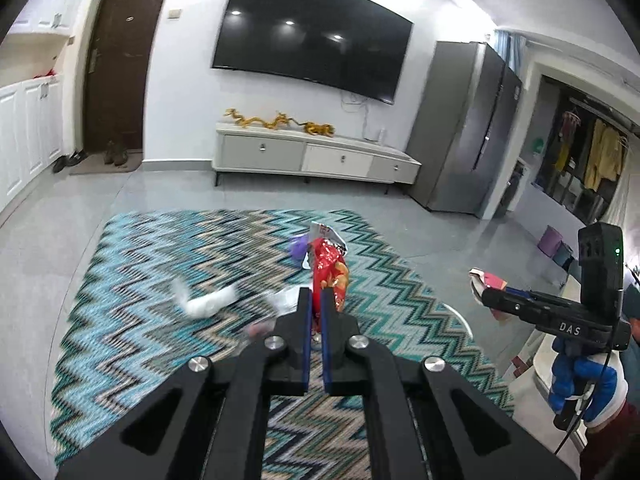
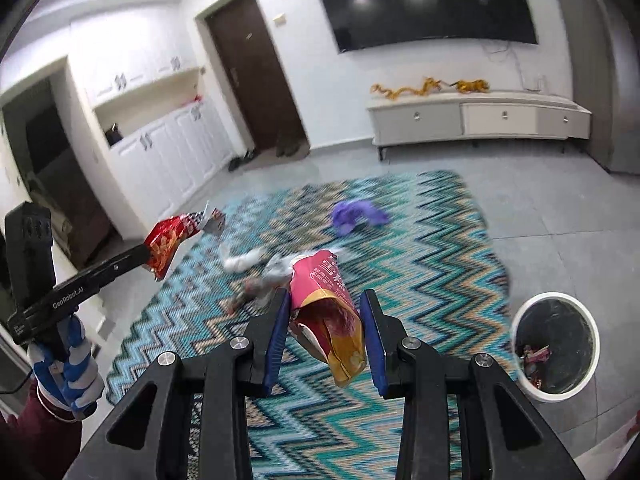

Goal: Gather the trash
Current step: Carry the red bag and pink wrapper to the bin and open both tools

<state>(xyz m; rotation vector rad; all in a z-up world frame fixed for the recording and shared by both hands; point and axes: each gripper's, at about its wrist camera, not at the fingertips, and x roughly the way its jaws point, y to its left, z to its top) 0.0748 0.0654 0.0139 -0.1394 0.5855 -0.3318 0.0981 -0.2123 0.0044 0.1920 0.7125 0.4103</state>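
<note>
The left gripper [image 1: 316,300] is seen with its blue-padded fingers [image 1: 306,332] clenched on a crinkled red foil snack wrapper [image 1: 329,270], which is held aloft above a teal, black and beige zigzag-patterned rug [image 1: 160,280]. The same gripper [image 2: 146,256] is shown side-on in the right wrist view, where the wrapper [image 2: 170,240] projects from the fingertips and the gloved left hand [image 2: 66,364] is seen on the grip.

The right gripper [image 2: 324,308] is shown with its jaws set well apart; a pink and gold snack bag [image 2: 328,312] lies between the blue pads [image 2: 370,340], its open mouth facing the camera. Whether the pads bear on the bag cannot be told from that view. In the left wrist view the right gripper [image 1: 486,296] appears from the side with the bag [image 1: 486,282] at its tip, and a blue-gloved right hand [image 1: 580,384] is seen beneath.

A white round waste bin with a dark liner [image 2: 554,348], already holding some wrappers, is shown only in the right wrist view, standing on grey floor just beside the rug's edge [image 2: 440,260]. A crumpled purple plastic scrap [image 2: 354,216], a crumpled white tissue [image 2: 242,262] and a blurred clear wrapper [image 2: 276,270] are seen lying on the rug; in the left wrist view the purple scrap [image 1: 298,249] is partly hidden behind the red wrapper.
</note>
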